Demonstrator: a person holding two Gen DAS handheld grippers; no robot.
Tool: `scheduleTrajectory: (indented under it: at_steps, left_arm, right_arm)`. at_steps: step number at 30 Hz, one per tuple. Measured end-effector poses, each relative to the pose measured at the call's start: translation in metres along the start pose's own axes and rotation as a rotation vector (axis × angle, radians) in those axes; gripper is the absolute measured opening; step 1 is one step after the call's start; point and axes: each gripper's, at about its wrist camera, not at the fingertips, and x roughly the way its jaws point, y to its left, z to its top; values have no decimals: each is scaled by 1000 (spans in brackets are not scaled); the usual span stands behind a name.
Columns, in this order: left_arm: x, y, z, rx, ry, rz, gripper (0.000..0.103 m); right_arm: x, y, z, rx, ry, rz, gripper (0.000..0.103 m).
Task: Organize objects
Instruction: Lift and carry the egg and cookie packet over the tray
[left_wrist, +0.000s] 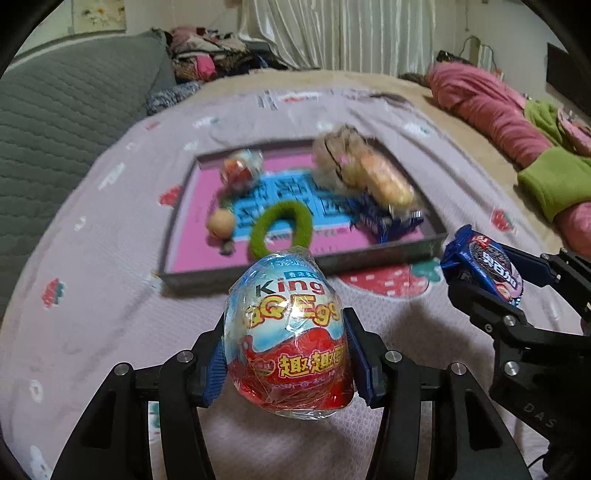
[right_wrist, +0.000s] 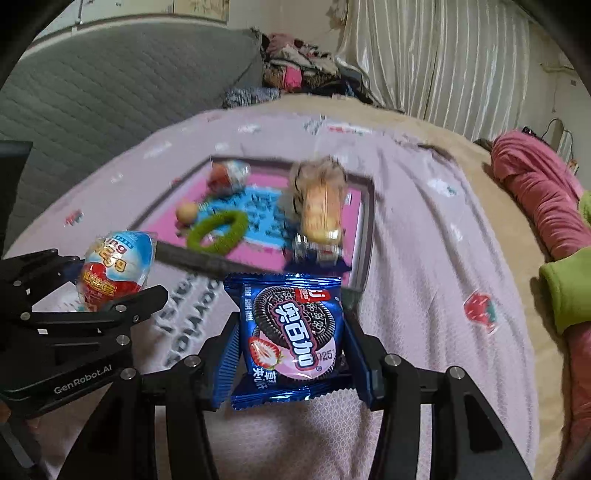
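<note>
My left gripper is shut on a foil-wrapped toy egg and holds it above the bed, just short of the tray. My right gripper is shut on a blue cookie packet, also just short of the tray. The egg shows at left in the right wrist view, the packet at right in the left wrist view. The tray holds another egg, a green hair tie, a small ball, wrapped bread and a blue packet.
A pink strawberry-print sheet covers the bed. A grey quilted headboard stands at left. Pink and green clothes lie at right. A clothes pile and curtains are at the back.
</note>
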Motion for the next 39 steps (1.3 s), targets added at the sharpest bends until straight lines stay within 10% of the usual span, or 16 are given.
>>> scheduleTrajectory:
  at_steps: [21, 39]
  left_arm:
    - [-63, 72, 84, -5, -182, 77, 57]
    - [59, 105, 82, -45, -123, 36, 57]
  right_arm:
    - [-56, 33, 106, -15, -215, -5, 52]
    - [70, 52, 104, -24, -104, -20, 52]
